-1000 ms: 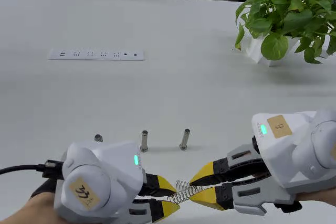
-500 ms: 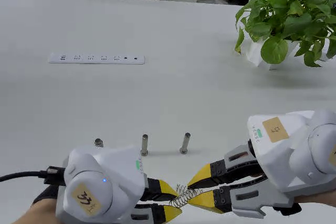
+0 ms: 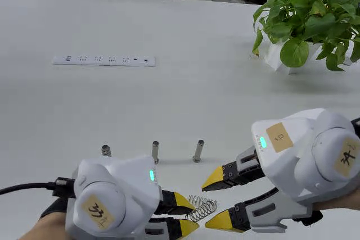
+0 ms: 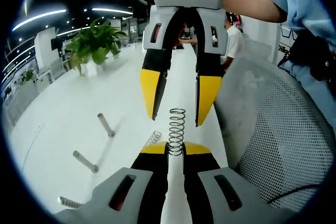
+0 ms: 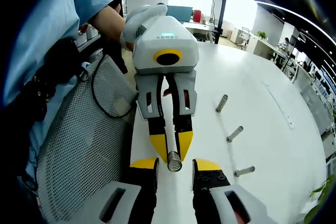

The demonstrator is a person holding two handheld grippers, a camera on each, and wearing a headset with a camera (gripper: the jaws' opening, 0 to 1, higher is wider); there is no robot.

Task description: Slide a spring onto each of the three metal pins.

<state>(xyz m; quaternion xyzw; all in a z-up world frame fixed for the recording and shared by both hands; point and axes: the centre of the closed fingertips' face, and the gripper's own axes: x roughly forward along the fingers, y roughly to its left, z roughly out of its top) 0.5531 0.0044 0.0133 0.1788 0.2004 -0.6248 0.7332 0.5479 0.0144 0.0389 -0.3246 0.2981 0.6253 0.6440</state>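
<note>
Right gripper (image 3: 207, 206) has opened off the spring (image 4: 177, 129) the left gripper (image 3: 194, 216) holds.

1. Head view: above the near edge of the table (image 3: 225, 99), looking forward and down.
2. Left gripper view closely faces the right gripper (image 4: 177, 119); right gripper view faces the left gripper (image 5: 172, 157).
3. All share the spring (image 3: 201, 207) and pins (image 3: 155, 151).

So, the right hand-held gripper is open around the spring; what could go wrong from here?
The left hand-held gripper pinches the spring by one end only, so it may tilt or slip out while the right hand-held gripper is open. The middle pin and the right pin stand close together; wide jaws might knock one.
</note>
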